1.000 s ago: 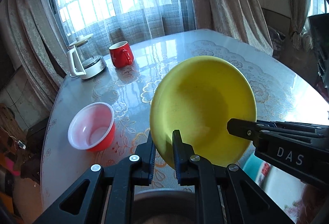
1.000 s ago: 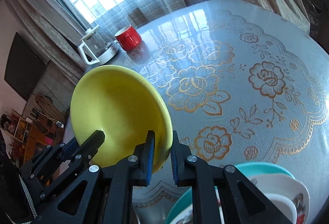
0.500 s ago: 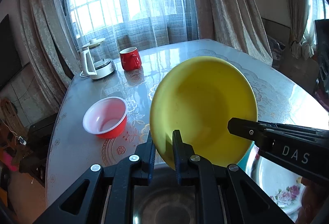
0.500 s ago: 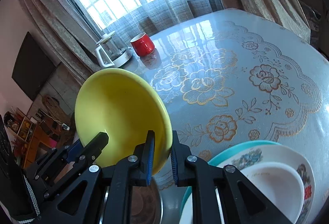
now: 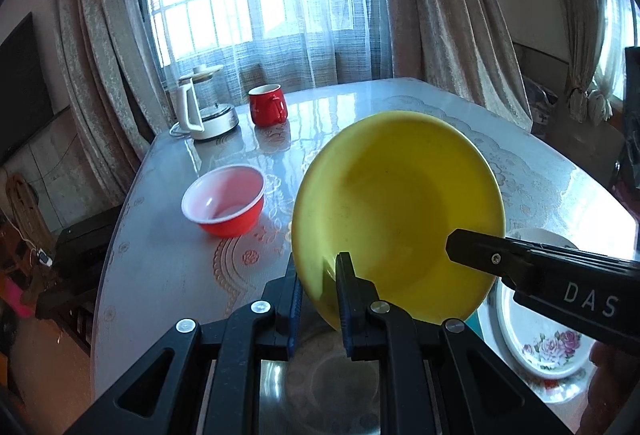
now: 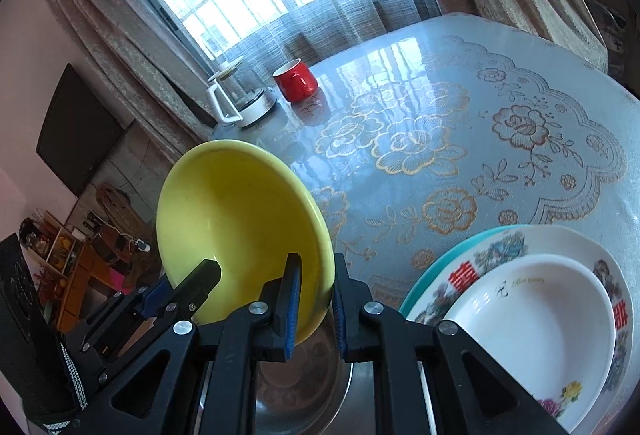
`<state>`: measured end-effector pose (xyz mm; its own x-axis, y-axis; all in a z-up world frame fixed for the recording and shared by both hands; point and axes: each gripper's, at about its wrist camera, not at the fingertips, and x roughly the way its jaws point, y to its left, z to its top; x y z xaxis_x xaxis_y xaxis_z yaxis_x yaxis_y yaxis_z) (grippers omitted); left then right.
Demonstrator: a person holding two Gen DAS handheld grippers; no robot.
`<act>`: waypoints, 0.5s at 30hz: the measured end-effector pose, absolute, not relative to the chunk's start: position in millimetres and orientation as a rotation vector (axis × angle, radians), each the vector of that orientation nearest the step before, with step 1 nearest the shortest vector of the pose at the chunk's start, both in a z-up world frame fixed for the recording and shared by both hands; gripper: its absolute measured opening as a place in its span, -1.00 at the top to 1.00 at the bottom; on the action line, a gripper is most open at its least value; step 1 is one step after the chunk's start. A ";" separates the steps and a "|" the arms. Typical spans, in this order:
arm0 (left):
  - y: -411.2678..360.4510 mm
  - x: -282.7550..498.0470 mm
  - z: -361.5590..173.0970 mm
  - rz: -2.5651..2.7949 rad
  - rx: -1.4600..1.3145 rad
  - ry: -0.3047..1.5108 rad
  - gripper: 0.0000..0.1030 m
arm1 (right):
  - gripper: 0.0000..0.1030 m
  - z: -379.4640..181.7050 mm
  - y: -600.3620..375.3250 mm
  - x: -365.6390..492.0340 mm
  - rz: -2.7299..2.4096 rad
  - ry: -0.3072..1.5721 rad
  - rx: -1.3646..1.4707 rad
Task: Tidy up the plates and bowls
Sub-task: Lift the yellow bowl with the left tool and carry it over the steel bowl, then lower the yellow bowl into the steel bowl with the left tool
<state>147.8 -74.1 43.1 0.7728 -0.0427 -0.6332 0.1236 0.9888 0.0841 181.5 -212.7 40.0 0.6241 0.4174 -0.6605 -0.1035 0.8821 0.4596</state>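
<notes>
A yellow bowl (image 5: pixel 396 219) is held tilted in the air by both grippers. My left gripper (image 5: pixel 318 291) is shut on its lower left rim. My right gripper (image 6: pixel 314 295) is shut on its right rim; the bowl (image 6: pixel 240 227) fills the left of the right wrist view. The right gripper's fingers (image 5: pixel 500 259) reach in from the right in the left wrist view. Below the bowl sits a metal bowl (image 5: pixel 320 387), also in the right wrist view (image 6: pixel 304 383). A stack of a teal plate, a flowered plate (image 6: pixel 500 251) and a white bowl (image 6: pixel 532 315) lies to the right.
A red plastic bowl (image 5: pixel 224 203) stands on the table's left side. A red mug (image 5: pixel 267 110) and a white kettle (image 5: pixel 200 111) stand at the far edge by the window. The table (image 6: pixel 440 139) carries a floral cloth under glass.
Both grippers have raised the yellow bowl and drawn it back toward the near edge. The metal bowl and the plate stack have come into view below it.
</notes>
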 end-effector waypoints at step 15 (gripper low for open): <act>-50.5 124.1 18.5 -0.045 0.089 0.726 0.68 | 0.70 23.0 -189.0 159.6 0.369 0.895 0.394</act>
<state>124.1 -50.5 18.5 0.7469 -0.0102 -0.6649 0.0721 0.9952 0.0657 159.6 -189.0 23.0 0.5723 0.4662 -0.6746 -0.1443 0.8671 0.4768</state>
